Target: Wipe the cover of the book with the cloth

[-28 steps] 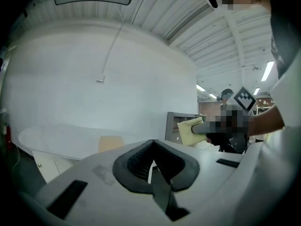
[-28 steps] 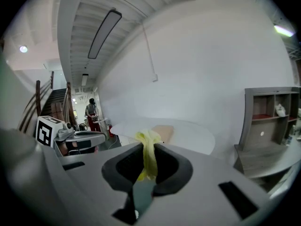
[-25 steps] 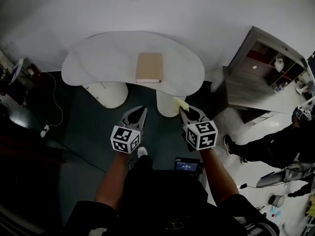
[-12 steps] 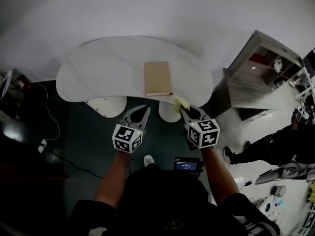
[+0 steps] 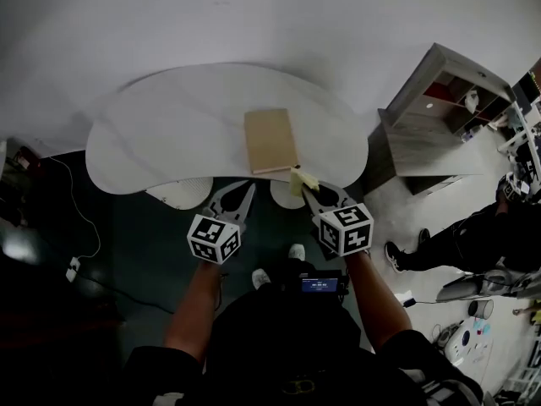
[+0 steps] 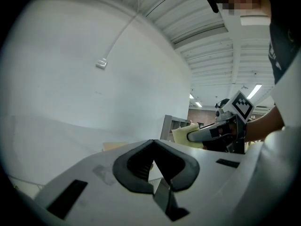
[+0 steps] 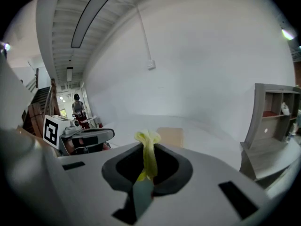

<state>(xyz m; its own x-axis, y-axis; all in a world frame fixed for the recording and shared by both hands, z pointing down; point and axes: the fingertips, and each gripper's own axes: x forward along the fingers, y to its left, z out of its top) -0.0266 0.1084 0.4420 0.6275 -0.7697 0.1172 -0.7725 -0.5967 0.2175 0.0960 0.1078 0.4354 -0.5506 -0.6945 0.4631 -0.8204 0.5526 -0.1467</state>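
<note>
A tan book [image 5: 270, 140] lies flat on the white curved table [image 5: 169, 138], near its front edge; it also shows as a tan patch [image 7: 170, 136] in the right gripper view. My right gripper [image 5: 306, 189] is shut on a yellow cloth [image 5: 302, 178], [image 7: 148, 155], held just at the table's front edge, below and right of the book. My left gripper [image 5: 247, 191] is shut with nothing in it, in front of the table and left of the right one. The left gripper view shows the right gripper [image 6: 190, 136] with the cloth [image 6: 184, 133].
A grey wooden shelf unit [image 5: 439, 108] stands to the right of the table. A person in dark clothes [image 5: 473, 244] is at the far right on the pale floor. Two white pedestals [image 5: 177, 194] carry the table. A cable and plug [image 5: 72, 269] lie at left.
The table and book have come closer and shifted slightly in the head view. Both grippers moved up to the table's front edge, the cloth still held in the right one.
</note>
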